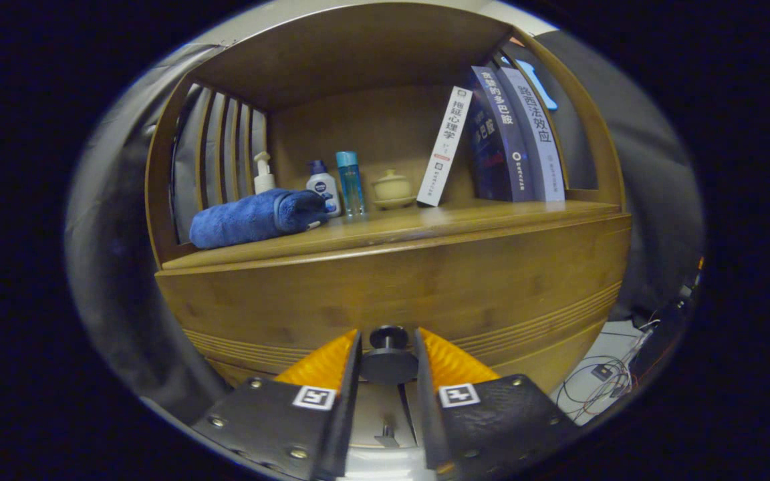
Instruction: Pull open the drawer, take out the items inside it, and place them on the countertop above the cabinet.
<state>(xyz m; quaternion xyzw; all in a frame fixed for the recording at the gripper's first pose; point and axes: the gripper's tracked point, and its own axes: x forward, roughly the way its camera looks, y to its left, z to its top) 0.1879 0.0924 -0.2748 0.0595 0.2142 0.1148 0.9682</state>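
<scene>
Jaws: gripper (388, 347) sits close against the cabinet front, its two fingers (341, 374) standing narrow on either side of the dark round knob (388, 357); whether they press on it, or merely flank it, cannot be told.
Knob: fixed to the drawer front (392, 287), dead centre between the fingers, its disc facing the camera.
Drawer: a wide wooden panel with grooved lines along its lower edge, lying flush with the cabinet; its contents are hidden.
Desk: the countertop (478, 217) runs just above the drawer, under a wooden shelf hood with slatted side.
Left of desk: a rolled blue towel (254, 217) lies on its side near the slats.
Behind towel: a white pump bottle (263, 174), a small white bottle with blue cap (323, 188) and a slim clear blue bottle (350, 182) stand upright in a row.
Centre: a pale lidded cup on a saucer (392, 188).
Right: a white book (445, 147) leans against two dark books (512, 137).
Floor: cables (602, 381) trail beside the cabinet's right side.
</scene>
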